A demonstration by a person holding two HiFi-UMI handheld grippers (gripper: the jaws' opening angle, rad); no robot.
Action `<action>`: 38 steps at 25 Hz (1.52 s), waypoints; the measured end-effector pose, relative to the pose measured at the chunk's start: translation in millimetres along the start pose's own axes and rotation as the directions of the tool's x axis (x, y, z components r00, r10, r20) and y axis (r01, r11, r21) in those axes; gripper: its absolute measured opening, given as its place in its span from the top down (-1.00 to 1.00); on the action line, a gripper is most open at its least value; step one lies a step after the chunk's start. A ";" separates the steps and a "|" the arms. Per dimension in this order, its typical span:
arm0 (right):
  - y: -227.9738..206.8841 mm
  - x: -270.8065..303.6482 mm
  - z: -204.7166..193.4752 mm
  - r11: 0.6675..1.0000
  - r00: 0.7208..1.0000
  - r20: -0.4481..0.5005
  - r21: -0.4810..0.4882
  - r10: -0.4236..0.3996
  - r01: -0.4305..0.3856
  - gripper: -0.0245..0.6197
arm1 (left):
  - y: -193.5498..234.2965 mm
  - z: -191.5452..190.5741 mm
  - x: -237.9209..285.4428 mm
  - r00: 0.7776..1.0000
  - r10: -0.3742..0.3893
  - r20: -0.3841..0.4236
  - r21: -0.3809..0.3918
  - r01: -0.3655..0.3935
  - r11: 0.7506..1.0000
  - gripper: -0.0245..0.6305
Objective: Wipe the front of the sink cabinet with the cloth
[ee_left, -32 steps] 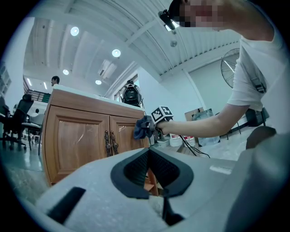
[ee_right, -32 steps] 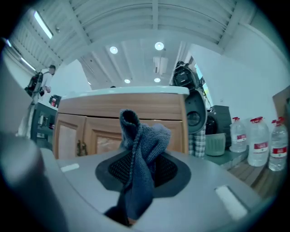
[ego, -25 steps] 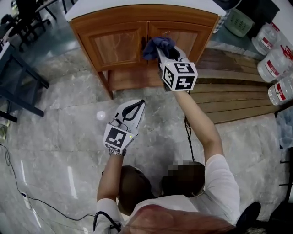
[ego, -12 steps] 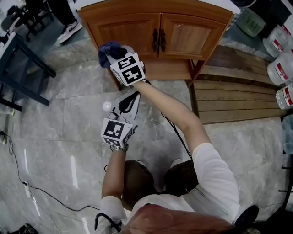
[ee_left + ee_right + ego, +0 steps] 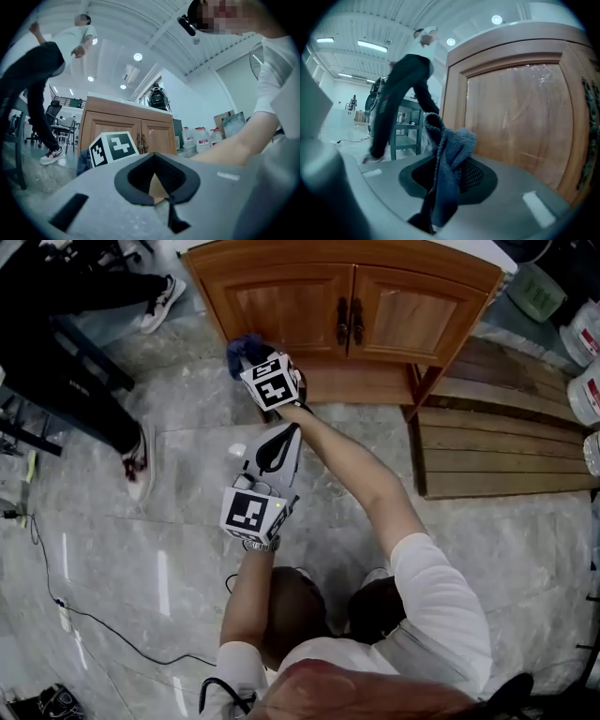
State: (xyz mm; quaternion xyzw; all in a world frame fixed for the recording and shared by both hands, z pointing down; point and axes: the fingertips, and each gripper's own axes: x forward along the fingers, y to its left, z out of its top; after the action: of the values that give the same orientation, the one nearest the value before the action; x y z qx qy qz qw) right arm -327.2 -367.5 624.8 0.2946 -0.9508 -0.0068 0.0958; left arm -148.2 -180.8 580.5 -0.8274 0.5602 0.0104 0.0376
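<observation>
cloth (image 5: 449, 154) — stands up from clamped right gripper (image 5: 253, 360) fingers | left gripper (image 5: 286, 434) fingers closed

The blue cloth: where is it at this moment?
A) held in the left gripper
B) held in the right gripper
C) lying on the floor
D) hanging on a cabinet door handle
B: the right gripper view shows the blue cloth pinched in the right gripper, beside the left cabinet door, while the left gripper is shut on nothing.
</observation>
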 end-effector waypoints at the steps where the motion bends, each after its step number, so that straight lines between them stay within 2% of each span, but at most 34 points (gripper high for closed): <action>1: -5.4 1.5 -0.3 1.000 1.000 0.002 0.011 -0.019 0.019 0.58 | -0.8 0.3 0.7 1.000 -0.003 0.002 0.005 0.003 1.000 0.92; 5: -16.0 4.2 -3.2 0.998 0.998 -0.003 0.019 -0.058 0.058 0.58 | -3.2 -3.2 3.8 1.000 -0.012 -0.001 0.013 0.012 1.000 0.92; 11: -6.2 14.7 -2.0 0.998 0.999 0.009 -0.040 -0.037 0.037 0.57 | -10.4 -5.3 10.1 0.999 -0.034 0.004 0.019 0.034 0.999 0.92; 16: -13.2 11.1 -4.2 0.993 0.998 0.043 -0.102 -0.051 0.055 0.57 | 0.0 -2.9 1.6 1.000 -0.010 0.011 0.015 0.009 1.000 0.92; 21: -26.0 1.5 -8.2 0.975 0.994 0.080 -0.204 -0.070 0.085 0.57 | 3.0 1.0 -3.1 1.000 -0.011 0.024 0.020 0.011 1.000 0.92; 31: -82.6 -43.4 -30.3 0.980 0.988 0.083 -0.139 -0.130 0.141 0.57 | -2.4 -4.5 0.3 0.998 -0.055 0.012 0.020 0.055 0.998 0.92; 36: -123.1 -76.4 -46.0 0.979 0.978 0.089 -0.068 -0.188 0.194 0.56 | -4.9 -6.3 2.9 0.997 -0.074 0.010 0.011 0.074 0.997 0.92; 38: -132.2 -86.5 -49.7 0.976 0.976 0.089 -0.074 -0.196 0.203 0.58 | -3.5 -6.1 3.1 0.997 -0.074 0.010 0.013 0.074 0.997 0.92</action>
State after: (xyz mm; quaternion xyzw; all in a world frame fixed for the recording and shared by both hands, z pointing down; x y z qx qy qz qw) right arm -174.1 -426.0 649.0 0.3840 -0.9184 -0.0678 0.0678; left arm -144.0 -182.8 586.6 -0.8474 0.5288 0.0098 0.0459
